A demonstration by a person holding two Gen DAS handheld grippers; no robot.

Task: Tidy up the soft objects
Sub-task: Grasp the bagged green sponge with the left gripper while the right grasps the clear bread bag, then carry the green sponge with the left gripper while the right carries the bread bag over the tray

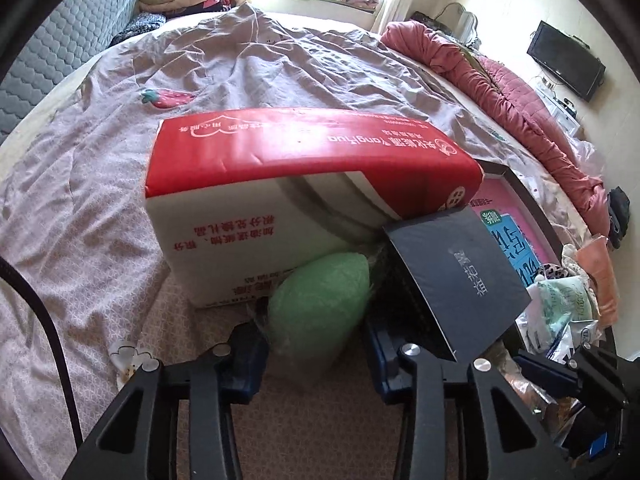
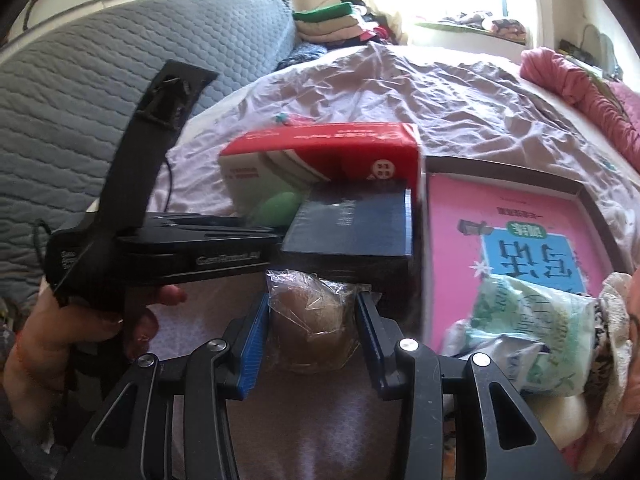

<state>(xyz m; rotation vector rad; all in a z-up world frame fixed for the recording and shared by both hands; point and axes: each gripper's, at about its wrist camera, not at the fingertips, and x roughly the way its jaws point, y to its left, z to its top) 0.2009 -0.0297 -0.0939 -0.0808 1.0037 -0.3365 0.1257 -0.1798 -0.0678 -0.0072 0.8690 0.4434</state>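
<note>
My left tongs straddle one green bubble-wrapped bundle, its long axis running away from me and tucked under the red-and-white carton; whether the pads press it I cannot tell. My right tongs clench one brown ball in clear film, before the dark box.

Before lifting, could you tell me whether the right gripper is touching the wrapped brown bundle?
Touching: in the right wrist view, the right gripper presses its blue pads against the wrapped brown bundle on both sides.

Two soft bundles, two boxes.
</note>
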